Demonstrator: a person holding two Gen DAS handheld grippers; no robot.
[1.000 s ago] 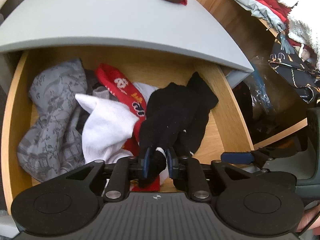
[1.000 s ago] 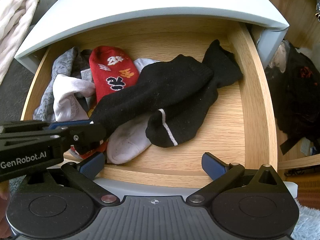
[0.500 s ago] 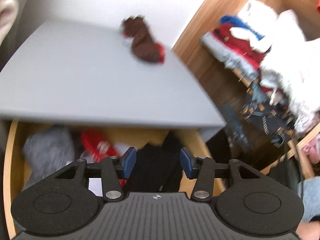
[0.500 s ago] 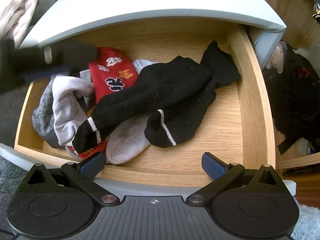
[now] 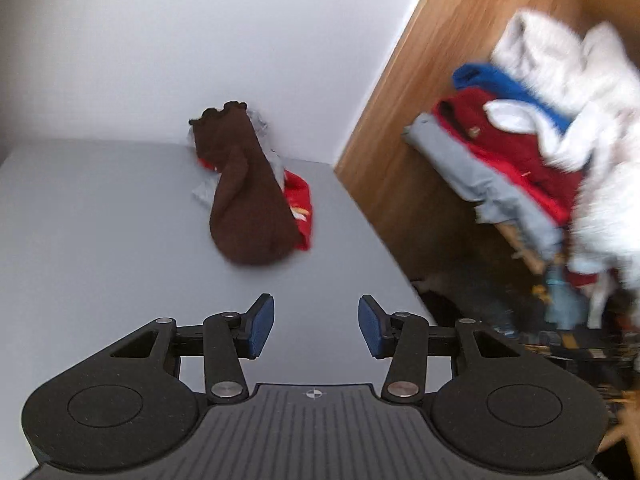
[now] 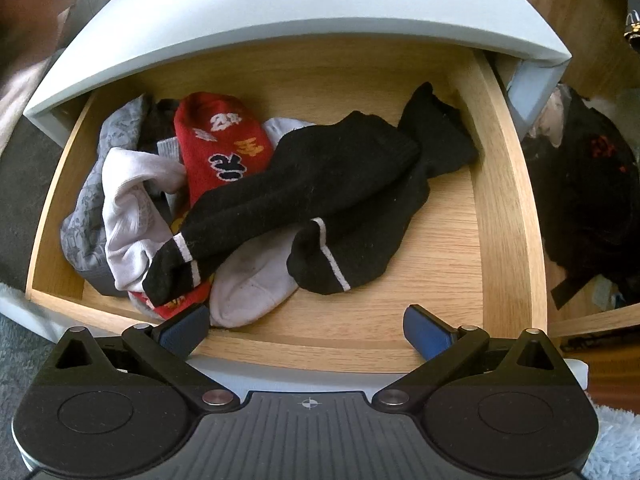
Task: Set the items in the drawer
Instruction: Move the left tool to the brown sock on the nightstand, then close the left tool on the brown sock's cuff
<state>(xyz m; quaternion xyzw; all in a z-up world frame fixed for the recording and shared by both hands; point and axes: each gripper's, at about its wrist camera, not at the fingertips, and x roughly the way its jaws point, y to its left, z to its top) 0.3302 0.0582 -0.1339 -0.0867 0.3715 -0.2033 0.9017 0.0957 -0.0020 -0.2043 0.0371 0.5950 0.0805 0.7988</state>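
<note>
Left gripper (image 5: 316, 326), jaws just parted and empty, faces a brown sock (image 5: 250, 204) atop the grey tabletop (image 5: 100, 240), likely the next pick; a centred approach is needed. What lies beneath the sock is partly hidden. Right gripper (image 6: 306, 330) hangs released above the drawer (image 6: 508, 216), black socks (image 6: 320, 196) inside.

Black sock (image 6: 304, 200) released; left gripper (image 5: 316, 326) raised, empty.

My view of the clothes pile (image 5: 560, 128) is motion-blurred; the brown sock (image 5: 248, 200) hides most of the red sock (image 5: 301, 208) beneath it.
</note>
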